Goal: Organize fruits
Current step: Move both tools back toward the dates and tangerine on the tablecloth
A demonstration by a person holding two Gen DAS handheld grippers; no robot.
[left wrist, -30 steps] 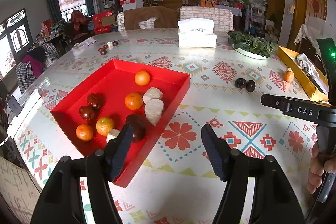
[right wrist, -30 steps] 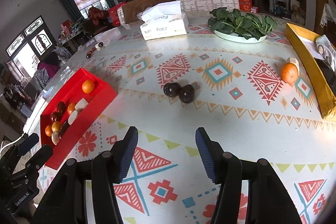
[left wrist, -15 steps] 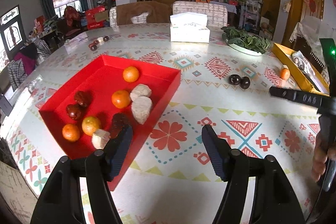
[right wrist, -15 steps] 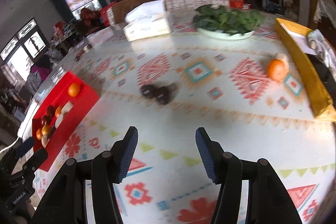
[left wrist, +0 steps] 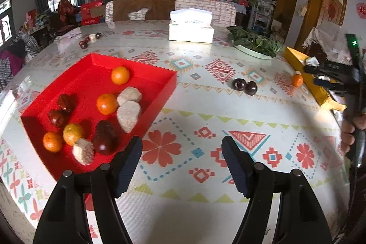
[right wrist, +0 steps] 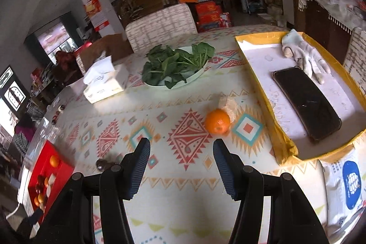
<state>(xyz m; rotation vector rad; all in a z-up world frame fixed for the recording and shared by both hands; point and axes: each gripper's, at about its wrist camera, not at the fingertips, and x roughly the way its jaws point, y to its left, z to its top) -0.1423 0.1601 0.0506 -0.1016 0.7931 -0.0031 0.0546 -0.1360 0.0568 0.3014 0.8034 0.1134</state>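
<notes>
Just ahead of the wide-open, empty right gripper (right wrist: pixel 181 166) lies the orange (right wrist: pixel 217 122).

Bright colours over a patterned desk.
Red tray (left wrist: pixel 167 93) with orange mandarins (left wrist: pixel 106 103), dark maroon fruits (left wrist: pixel 105 136), pale beige lumps (left wrist: pixel 128 115); white desk (right wrist: pixel 160 198) with red, teal, yellow geometric motifs; yellow box (right wrist: pixel 283 143); green leaves (right wrist: pixel 173 63).

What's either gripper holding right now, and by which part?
Nothing. The left gripper and the right gripper are both open with nothing between their fingers. The loose orange lies on the table ahead of the right one, untouched.
</notes>
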